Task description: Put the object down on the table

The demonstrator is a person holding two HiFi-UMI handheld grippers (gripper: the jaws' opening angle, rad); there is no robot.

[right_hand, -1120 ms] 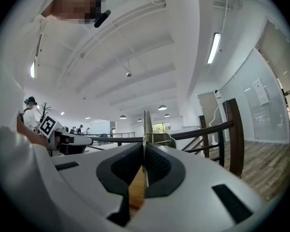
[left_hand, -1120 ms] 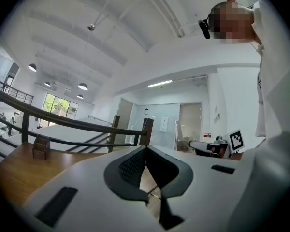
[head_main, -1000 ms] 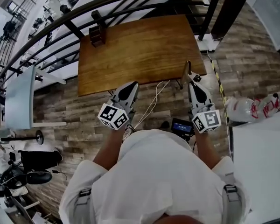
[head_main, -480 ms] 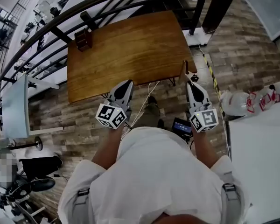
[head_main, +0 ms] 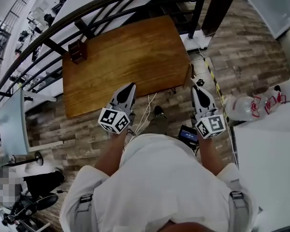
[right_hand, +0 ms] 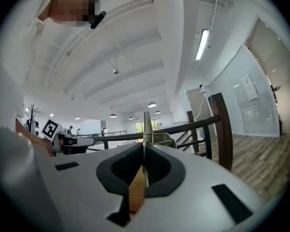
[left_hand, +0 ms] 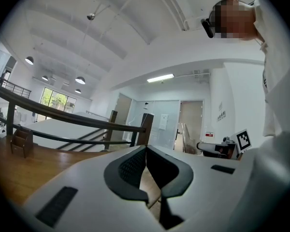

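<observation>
My right gripper (head_main: 195,88) (right_hand: 144,148) is shut on a thin flat wooden piece (head_main: 191,76) (right_hand: 146,125). The piece stands on edge and sticks out past the jaws, just off the near right corner of the wooden table (head_main: 121,57). My left gripper (head_main: 130,86) (left_hand: 146,151) is shut with nothing in it and hangs over the table's near edge. Both grippers are held low in front of the person's body. A small dark wooden rack (head_main: 77,50) (left_hand: 20,140) stands at the table's far left corner.
A dark metal railing (head_main: 101,6) runs behind the table, with a thick post (head_main: 217,6) at the right. White plastic bags (head_main: 253,105) lie by a white surface (head_main: 268,153) at the right. Cables (head_main: 144,111) and a black device (head_main: 188,133) are on the plank floor.
The table has shifted left in the head view and its near edge now lies under the left gripper's tip. Both grippers stay shut, and the right one still holds the wooden piece.
</observation>
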